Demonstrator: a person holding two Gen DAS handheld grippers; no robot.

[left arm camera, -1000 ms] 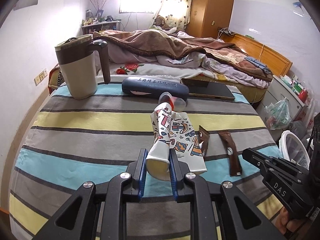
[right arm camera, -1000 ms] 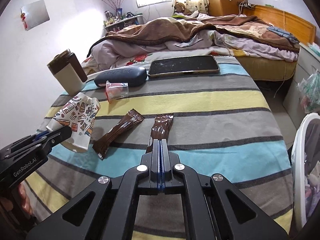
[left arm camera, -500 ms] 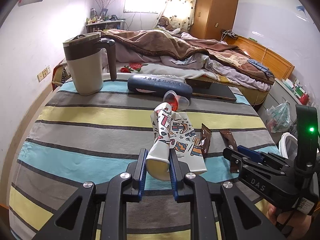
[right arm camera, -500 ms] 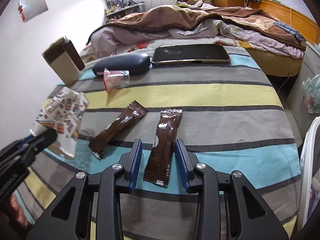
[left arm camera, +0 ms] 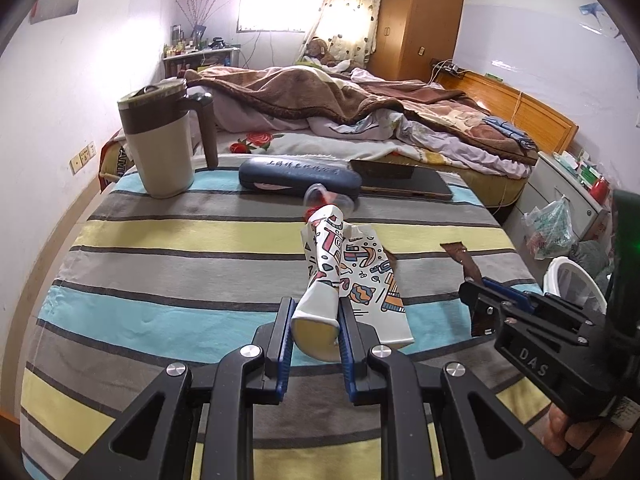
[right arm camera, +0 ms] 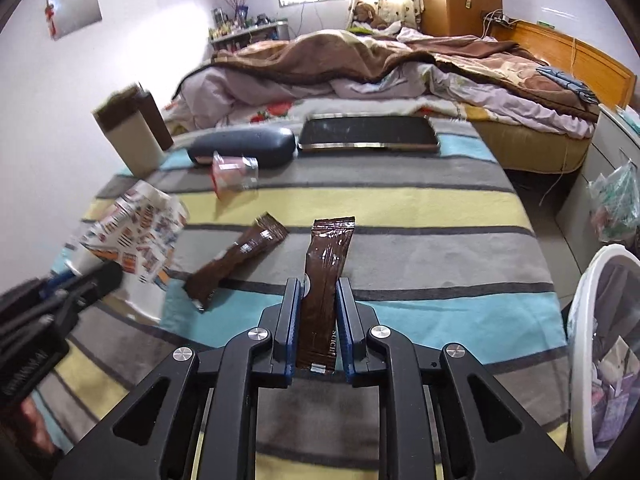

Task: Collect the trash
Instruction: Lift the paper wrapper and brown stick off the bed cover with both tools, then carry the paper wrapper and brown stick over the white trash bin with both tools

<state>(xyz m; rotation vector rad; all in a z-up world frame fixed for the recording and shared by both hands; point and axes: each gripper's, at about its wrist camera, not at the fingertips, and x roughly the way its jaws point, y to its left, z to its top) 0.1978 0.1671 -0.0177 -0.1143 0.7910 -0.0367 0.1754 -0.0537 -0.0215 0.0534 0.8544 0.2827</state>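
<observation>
Brown wrapper (right arm camera: 325, 276) sits clamped between the right gripper (right arm camera: 316, 312) jaws, the left gripper (left arm camera: 314, 322) jaws squeezing a crushed paper cup (left arm camera: 332, 272); lifting straight up should avoid snagging.

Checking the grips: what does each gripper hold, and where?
Left gripper: crumpled paper cup, near its base. Right gripper, jaws just closed: brown sachet between them, lower end.

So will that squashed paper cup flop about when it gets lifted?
Probably a bit: the paper cup is already crumpled, so its walls look soft. It seems thin and empty, so it is likely light. The left gripper squeezes its base narrow, so it should not slip easily.
</observation>
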